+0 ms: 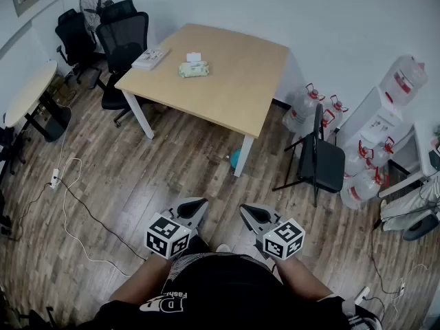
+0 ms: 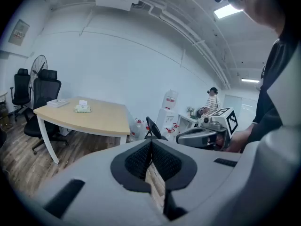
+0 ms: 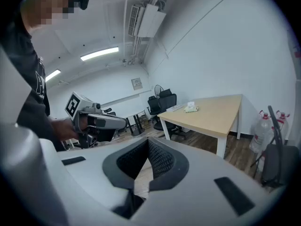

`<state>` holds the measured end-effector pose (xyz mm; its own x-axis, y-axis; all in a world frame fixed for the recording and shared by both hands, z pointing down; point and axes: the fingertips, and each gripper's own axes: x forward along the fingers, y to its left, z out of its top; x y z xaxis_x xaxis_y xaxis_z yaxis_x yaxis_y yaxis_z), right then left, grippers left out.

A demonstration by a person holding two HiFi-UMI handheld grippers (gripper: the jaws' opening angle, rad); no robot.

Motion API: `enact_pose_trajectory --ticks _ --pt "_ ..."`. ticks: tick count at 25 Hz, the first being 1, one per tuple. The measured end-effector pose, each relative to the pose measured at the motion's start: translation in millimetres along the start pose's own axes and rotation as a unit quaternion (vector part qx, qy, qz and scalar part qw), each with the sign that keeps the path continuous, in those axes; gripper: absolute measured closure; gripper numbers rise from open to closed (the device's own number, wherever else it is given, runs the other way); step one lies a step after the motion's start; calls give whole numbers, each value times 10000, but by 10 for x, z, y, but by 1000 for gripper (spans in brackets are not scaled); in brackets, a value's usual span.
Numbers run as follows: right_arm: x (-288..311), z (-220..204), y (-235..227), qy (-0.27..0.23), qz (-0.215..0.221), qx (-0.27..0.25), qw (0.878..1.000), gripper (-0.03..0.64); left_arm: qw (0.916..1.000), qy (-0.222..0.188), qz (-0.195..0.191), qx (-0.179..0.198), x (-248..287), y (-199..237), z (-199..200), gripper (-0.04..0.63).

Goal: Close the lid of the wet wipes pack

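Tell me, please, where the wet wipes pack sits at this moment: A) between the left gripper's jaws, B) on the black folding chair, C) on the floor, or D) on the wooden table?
D: the wet wipes pack lies on the wooden table.

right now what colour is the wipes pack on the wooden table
Pale green soft wipes pack with a white lid; clearest in the head view.

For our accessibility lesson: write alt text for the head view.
A person holds the left gripper and right gripper, both shut and empty, low over a wood floor; a wipes pack lies on the table beyond.
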<state>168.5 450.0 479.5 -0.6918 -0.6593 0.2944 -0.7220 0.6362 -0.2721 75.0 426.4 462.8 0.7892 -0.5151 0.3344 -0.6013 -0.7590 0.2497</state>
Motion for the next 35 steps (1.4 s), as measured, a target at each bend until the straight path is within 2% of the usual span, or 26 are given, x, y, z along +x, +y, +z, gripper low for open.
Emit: enact_pose_trajectory --ticks 19,35 --pt "-73 60 -58 -176 10 -35 9998 612 10000 -24 -6 -58 113 -64 45 577" --pt "-74 64 -222 -147 72 30 9999 612 9998 -26 144 -116 225 -16 80 577"
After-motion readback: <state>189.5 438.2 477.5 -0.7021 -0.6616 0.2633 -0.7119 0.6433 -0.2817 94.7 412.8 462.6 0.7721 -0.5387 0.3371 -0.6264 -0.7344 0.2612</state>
